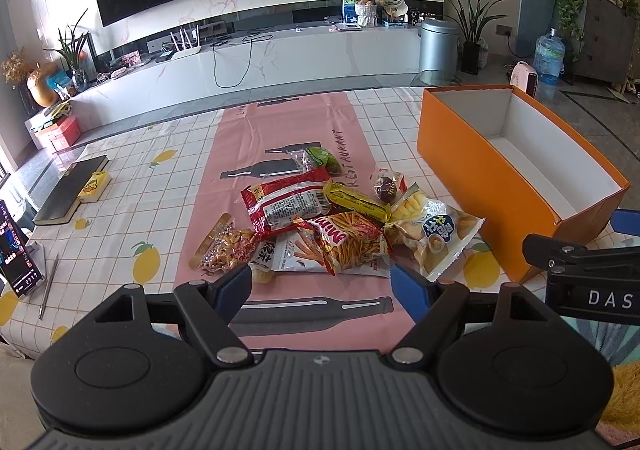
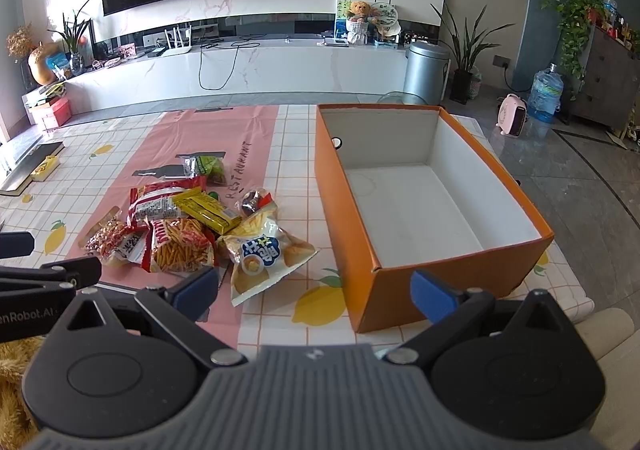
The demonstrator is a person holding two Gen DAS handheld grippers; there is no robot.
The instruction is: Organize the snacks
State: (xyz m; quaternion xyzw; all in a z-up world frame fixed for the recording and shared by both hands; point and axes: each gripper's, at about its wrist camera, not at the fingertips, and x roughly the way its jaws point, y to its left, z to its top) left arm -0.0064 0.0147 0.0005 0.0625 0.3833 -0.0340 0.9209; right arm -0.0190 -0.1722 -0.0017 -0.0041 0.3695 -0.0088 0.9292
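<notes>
A heap of snack packets point(image 1: 324, 226) lies on the pink strip of the cloth covering the desk point(image 1: 160, 186), just to the left of an open orange box point(image 1: 480, 166). On the side of the heap nearest the box rests a pale chip bag with blue lettering point(image 2: 264, 258). Touching it on the side away from the box is an orange-red bag of thin sticks point(image 2: 180, 246), and past that, at the heap's far-from-box end, a clear pack of reddish nuts point(image 1: 224, 250). Behind the stick bag lie a red-and-white packet point(image 1: 284, 206) and a yellow bar-shaped pack point(image 2: 208, 210) leaning across it. A small green packet point(image 1: 320, 160) sits apart at the back of the heap, and a small dark round sweet in a wrapper point(image 1: 386, 186) lies between the heap and the box.

The box stands upright with its white inside showing and nothing in it.

The left tool point(image 1: 322, 288) hangs in front of the heap, its blue-padded fingers spread apart and holding nothing. The right tool point(image 2: 316, 292) sits in front of the near left corner of the box, fingers likewise wide apart and empty.

Far left of the box, a dark book point(image 1: 72, 190) lies with a small yellow carton point(image 1: 94, 188) against it, and a phone point(image 1: 18, 250) stands near the desk edge.
</notes>
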